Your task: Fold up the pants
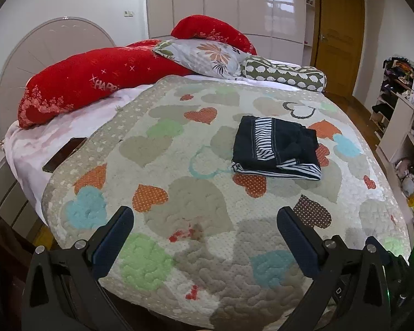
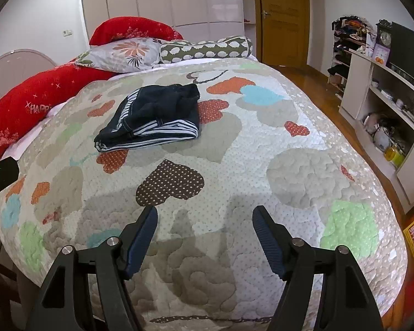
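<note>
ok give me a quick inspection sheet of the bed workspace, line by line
surface: heart-patterned quilted bedspread, smooth.
job's things: dark navy pants with striped trim, folded into a compact bundle, apart from both grippers.
clutter: red bolster pillow, floral pillow, spotted olive roll pillow at the head end.
grippers: left gripper open, empty; right gripper open, empty.
cables: nothing seen.
surroundings: glossy wardrobe, wooden door, white shelving unit.

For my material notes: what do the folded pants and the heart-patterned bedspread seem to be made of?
The folded pants look like soft, matte knit fabric, probably cotton jersey: dark navy, with a striped black-and-white band and limp, rounded folds. The heart-patterned bedspread looks like a quilted cotton-type cover: puffy stitched swirls and a printed, slightly dull surface. The exact fibres cannot be told.
</note>
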The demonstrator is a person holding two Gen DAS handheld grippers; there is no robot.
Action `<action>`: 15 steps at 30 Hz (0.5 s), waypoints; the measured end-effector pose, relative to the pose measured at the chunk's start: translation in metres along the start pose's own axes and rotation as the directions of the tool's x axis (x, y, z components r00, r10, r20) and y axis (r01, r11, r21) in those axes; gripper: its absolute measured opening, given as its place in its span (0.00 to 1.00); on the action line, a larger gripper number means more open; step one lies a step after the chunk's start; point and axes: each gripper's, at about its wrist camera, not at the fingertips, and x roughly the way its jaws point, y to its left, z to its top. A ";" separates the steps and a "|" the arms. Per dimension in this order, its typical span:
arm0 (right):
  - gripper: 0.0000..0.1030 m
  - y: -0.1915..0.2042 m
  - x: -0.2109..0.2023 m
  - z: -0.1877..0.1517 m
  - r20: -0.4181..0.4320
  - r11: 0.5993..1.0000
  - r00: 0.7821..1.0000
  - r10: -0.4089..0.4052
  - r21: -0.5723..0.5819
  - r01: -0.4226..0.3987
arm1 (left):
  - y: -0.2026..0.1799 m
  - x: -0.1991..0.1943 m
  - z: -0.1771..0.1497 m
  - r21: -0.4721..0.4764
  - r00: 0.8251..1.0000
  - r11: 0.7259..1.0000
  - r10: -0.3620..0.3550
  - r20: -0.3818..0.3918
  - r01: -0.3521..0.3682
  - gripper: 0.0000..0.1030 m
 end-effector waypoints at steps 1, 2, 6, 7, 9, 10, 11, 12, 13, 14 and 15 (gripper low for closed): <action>0.74 -0.001 0.000 0.000 0.002 1.000 1.000 -0.002 0.003 0.002 | 0.000 0.000 0.000 0.000 1.000 1.000 -0.001 0.000 0.001 1.00; 0.74 -0.001 0.000 0.000 0.003 1.000 1.000 -0.003 0.004 0.003 | 0.000 0.000 0.000 -0.001 1.000 1.000 -0.006 -0.001 0.006 1.00; 0.74 -0.001 0.000 0.000 0.001 1.000 1.000 -0.004 0.004 0.004 | 0.000 0.002 0.000 -0.007 1.000 1.000 -0.016 -0.009 0.016 1.00; 0.74 -0.001 0.000 0.000 -0.001 1.000 1.000 -0.003 0.003 0.003 | 0.001 0.003 0.000 -0.008 1.000 1.000 -0.016 -0.013 0.016 1.00; 0.74 0.000 0.000 0.000 -0.002 1.000 1.000 -0.002 0.001 0.002 | 0.001 0.005 0.000 -0.013 1.000 1.000 -0.019 -0.022 0.019 1.00; 0.74 0.000 0.000 -0.001 -0.002 1.000 1.000 -0.002 0.000 0.002 | 0.001 0.005 0.000 -0.014 0.999 1.000 -0.021 -0.027 0.020 1.00; 0.74 0.000 0.001 -0.001 -0.004 1.000 1.000 -0.001 -0.003 0.001 | 0.001 0.006 -0.001 -0.015 0.999 1.000 -0.021 -0.032 0.021 1.00; 0.74 0.001 0.001 -0.001 -0.006 1.000 1.000 0.000 -0.005 0.000 | 0.001 0.007 -0.001 -0.017 0.999 1.000 -0.023 -0.036 0.023 1.00; 0.74 0.001 0.002 -0.001 -0.008 1.000 1.000 0.001 -0.007 -0.001 | 0.002 0.007 -0.001 -0.018 0.999 0.999 -0.028 -0.039 0.027 1.00; 0.75 0.001 0.002 -0.001 -0.009 1.000 1.000 0.002 -0.009 -0.002 | 0.002 0.008 -0.002 -0.019 0.999 0.999 -0.030 -0.040 0.029 1.00; 0.75 0.002 0.003 -0.002 -0.010 1.000 1.000 0.001 -0.009 -0.002 | 0.002 0.008 -0.002 -0.019 0.999 0.999 -0.030 -0.041 0.029 1.00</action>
